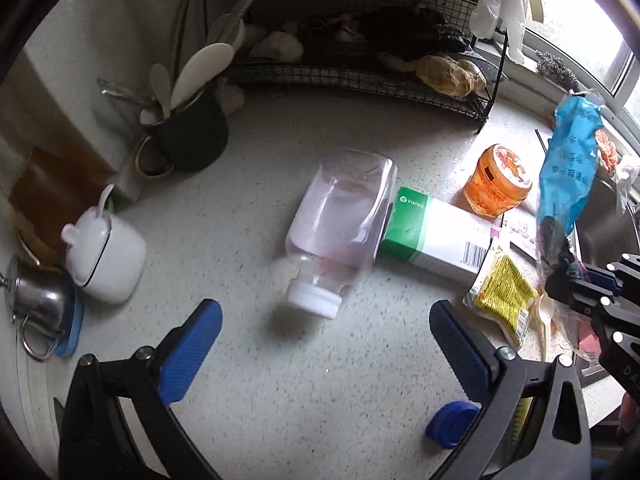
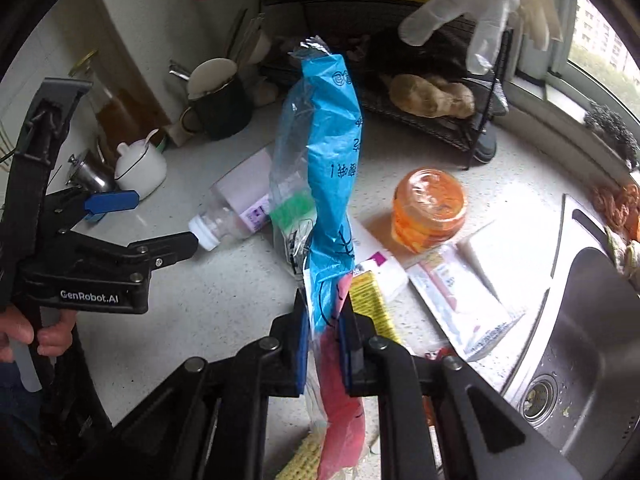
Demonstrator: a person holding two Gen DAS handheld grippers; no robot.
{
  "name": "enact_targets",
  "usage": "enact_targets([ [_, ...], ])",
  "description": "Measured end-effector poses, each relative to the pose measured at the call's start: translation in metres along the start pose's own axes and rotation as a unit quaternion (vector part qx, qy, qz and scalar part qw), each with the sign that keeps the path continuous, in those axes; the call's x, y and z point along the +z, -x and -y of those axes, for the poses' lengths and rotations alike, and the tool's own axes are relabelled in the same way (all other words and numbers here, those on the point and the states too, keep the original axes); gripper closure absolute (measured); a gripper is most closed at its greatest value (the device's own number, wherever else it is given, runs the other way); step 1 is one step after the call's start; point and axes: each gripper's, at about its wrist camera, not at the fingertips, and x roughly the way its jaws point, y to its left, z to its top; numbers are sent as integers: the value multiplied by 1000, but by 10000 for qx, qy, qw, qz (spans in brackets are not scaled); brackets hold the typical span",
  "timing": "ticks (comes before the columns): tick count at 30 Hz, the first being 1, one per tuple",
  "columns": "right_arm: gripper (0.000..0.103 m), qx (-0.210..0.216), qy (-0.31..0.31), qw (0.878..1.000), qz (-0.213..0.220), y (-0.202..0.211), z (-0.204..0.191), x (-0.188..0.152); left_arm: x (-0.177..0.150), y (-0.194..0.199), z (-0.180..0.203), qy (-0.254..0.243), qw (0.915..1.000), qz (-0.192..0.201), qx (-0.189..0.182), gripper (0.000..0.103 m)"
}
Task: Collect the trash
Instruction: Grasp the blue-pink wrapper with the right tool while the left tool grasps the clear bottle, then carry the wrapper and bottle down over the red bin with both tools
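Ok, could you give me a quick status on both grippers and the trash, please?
Left gripper open, lined up on clear bottle lying on counter. Right gripper shut on blue wrapper. Green box touches bottle.

The countertop (image 1: 248, 360) looked like smooth speckled stone, and the sink (image 2: 592, 320) was brushed metal. A clear plastic bottle (image 1: 340, 216) with a matt white cap lay by a glossy cardboard box (image 1: 432, 236), while the blue wrapper (image 2: 332, 168) was thin, crinkled, shiny plastic film.
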Motion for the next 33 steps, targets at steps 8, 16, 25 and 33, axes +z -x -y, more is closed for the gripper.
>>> enact_targets([
  [8,92,-236,-430,9987,-117,-10,20,-5,35,-44,2,-344,9988,-350,51,0],
  [16,92,-227,-675,9973,-196,-20,15,-4,46,-69,-6,-534,9963,-649,177,18],
  [25,92,-173,-722,9971,-185,-16,17,-5,37,-57,-1,-510,9964,-608,288,35],
  [33,92,-298,-731,9969,45,8,14,-14,9,25,22,-452,9984,90,336,35],
])
